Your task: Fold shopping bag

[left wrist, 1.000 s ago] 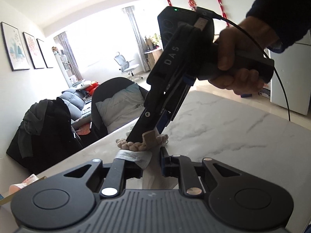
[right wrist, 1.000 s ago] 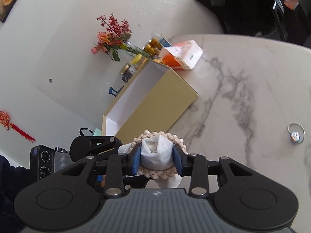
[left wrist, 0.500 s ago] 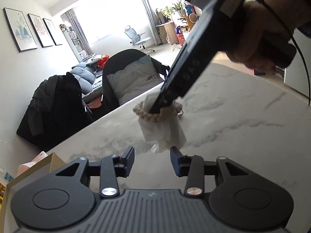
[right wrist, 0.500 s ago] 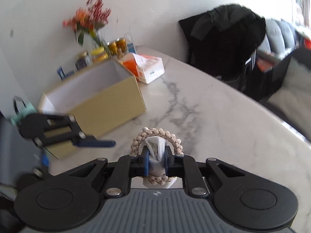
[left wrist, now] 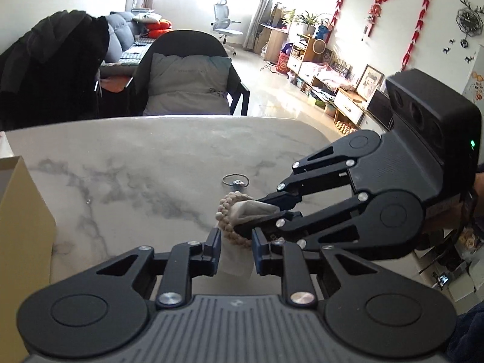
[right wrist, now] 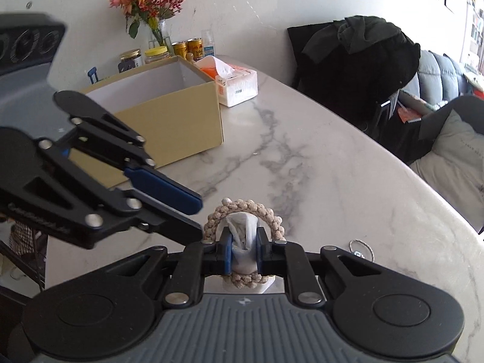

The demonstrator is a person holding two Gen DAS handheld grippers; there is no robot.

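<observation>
Right wrist: right gripper (right wrist: 244, 252) clamps the rolled bag (right wrist: 242, 236), ringed by a braided cord (right wrist: 242, 208).
Left gripper (left wrist: 234, 249) spread apart beside it; tissue box (right wrist: 237, 83) print unreadable.

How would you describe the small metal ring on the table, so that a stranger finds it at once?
Start from the white marble table. Near its middle the right claw pinches a folded white bag with a beaded bracelet around it. Just beyond lies the metal ring: thin, silver, flat on the marble, untouched.
</observation>
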